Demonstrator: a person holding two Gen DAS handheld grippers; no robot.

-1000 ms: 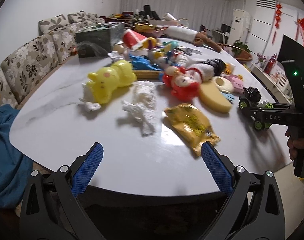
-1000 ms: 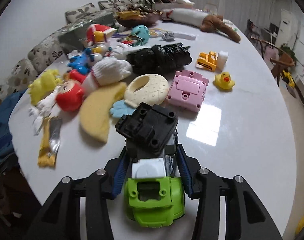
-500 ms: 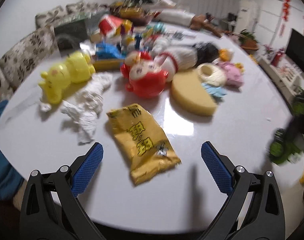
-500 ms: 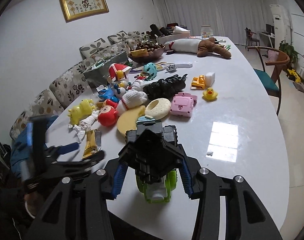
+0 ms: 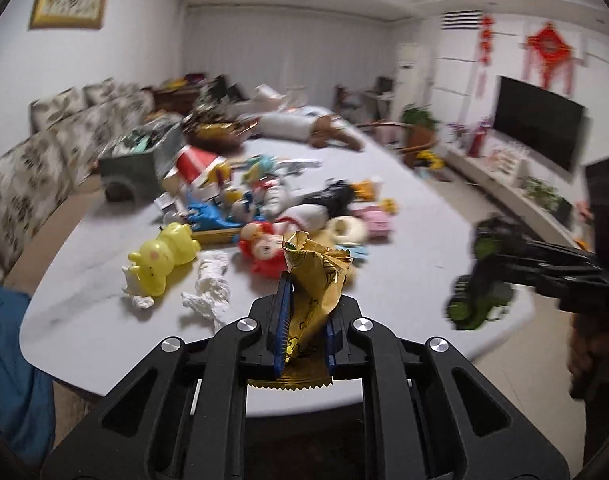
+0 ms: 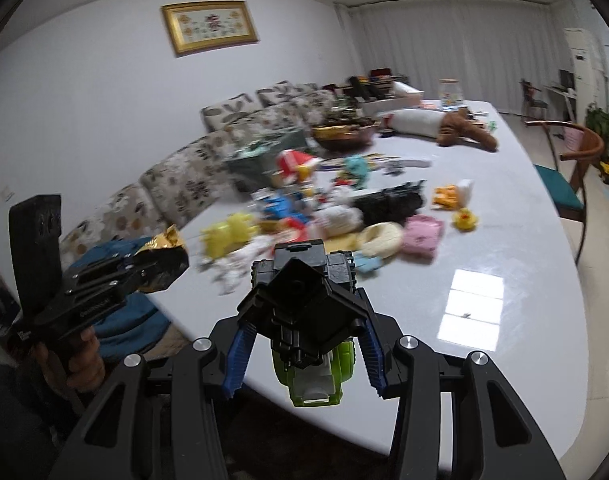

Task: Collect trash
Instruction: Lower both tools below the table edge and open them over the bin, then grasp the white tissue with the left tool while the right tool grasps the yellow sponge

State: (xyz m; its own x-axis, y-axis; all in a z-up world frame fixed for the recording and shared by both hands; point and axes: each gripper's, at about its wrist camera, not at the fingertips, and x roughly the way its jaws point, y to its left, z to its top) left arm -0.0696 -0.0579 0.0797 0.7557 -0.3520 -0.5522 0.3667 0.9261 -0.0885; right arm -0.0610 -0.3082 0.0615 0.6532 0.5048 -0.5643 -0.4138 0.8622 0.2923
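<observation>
My left gripper (image 5: 304, 312) is shut on a yellow snack wrapper (image 5: 316, 280) and holds it lifted off the white table (image 5: 404, 280), near its front edge. It also shows in the right wrist view (image 6: 160, 260) at the left. A crumpled white tissue (image 5: 210, 292) lies on the table just left of the wrapper. My right gripper (image 6: 304, 316) is shut on a black and green toy truck (image 6: 308, 320), held above the table's near edge; it shows in the left wrist view (image 5: 484, 276) at the right.
A heap of toys covers the table's middle: a yellow plush (image 5: 160, 260), a red doll (image 5: 264, 248), a pink toy (image 6: 422, 234), a rubber duck (image 6: 466, 218). A floral sofa (image 5: 28, 172) runs along the left. A blue cloth (image 5: 8, 360) hangs at the near left.
My left gripper has shut on the yellow wrapper and lifted it off the table. My right gripper has stayed shut on the toy truck and risen slightly.
</observation>
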